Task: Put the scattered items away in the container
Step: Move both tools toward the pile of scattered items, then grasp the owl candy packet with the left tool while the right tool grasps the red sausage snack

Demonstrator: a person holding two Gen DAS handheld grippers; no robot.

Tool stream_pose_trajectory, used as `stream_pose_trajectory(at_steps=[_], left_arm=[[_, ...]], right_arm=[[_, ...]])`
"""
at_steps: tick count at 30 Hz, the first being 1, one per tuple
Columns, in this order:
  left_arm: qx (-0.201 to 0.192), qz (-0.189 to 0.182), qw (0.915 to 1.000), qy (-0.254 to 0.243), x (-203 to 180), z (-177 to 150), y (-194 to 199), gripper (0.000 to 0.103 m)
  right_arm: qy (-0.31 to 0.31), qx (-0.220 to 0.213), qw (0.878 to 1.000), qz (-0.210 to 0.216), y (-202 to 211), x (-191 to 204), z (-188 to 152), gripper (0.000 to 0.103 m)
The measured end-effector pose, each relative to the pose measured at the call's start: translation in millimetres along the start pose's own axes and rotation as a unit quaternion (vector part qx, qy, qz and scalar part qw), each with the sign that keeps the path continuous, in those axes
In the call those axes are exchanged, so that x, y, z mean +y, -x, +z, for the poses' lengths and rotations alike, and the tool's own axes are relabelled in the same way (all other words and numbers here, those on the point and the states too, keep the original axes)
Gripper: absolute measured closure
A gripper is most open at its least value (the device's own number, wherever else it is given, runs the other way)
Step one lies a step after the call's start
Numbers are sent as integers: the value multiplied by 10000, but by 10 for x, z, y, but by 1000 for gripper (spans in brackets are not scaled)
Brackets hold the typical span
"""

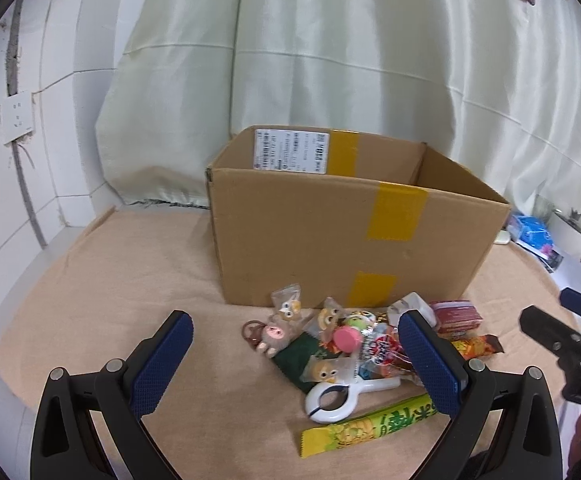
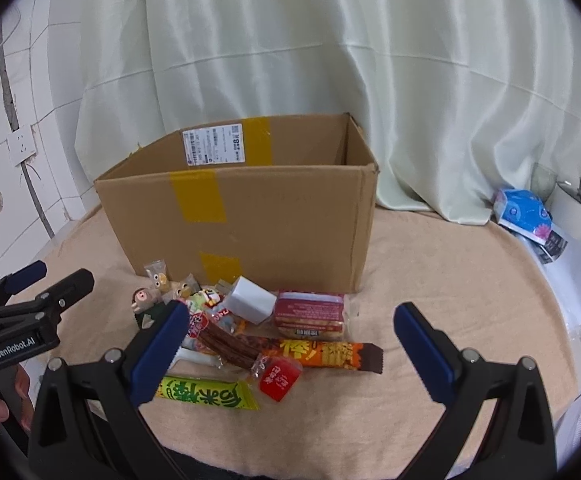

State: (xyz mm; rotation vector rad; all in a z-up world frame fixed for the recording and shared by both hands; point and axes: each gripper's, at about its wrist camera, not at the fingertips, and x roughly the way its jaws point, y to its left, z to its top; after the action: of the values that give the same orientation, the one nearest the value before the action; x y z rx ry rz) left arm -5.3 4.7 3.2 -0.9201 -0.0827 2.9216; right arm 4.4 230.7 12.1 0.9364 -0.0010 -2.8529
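A brown cardboard box [image 1: 330,236] is seen standing open at the top on a table covered with a peach cloth [image 1: 110,300], with yellow tape [image 1: 396,212] stuck down its front wall. What is inside the box cannot be told, because only its bare inner walls are shown. The scattered things are piled on the cloth just in front of the box, touching one another. A long green snack stick [image 2: 206,394] is laid flat nearest the camera, with its long side running left to right. An orange and brown snack bar [image 2: 322,356] is laid the same way just behind it. A red packet [image 2: 310,314] is set flat close to the box wall, and a white block [image 2: 248,300] is leaned on the pile beside it. A white ring tool [image 1: 340,396] is laid flat with its handle pointed to the right. A small plush toy [image 1: 272,336] and little owl packets [image 1: 288,306] are found at the left of the pile. The left gripper [image 1: 294,364] is held spread wide above the pile, with nothing pinched. The right gripper [image 2: 290,354] is also spread wide, with nothing held in it
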Motion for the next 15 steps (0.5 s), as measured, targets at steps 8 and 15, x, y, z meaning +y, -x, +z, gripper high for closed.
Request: stream_pose_trajectory(at_steps=[8, 15], left_arm=[[285, -64, 9996, -51, 11, -188, -278, 0], [643, 210, 9967, -450, -30, -451, -707, 0]], right_arm=[[255, -82, 9991, 316, -149, 74, -132, 0], [1072, 244, 9939, 33, -562, 283, -377, 0]])
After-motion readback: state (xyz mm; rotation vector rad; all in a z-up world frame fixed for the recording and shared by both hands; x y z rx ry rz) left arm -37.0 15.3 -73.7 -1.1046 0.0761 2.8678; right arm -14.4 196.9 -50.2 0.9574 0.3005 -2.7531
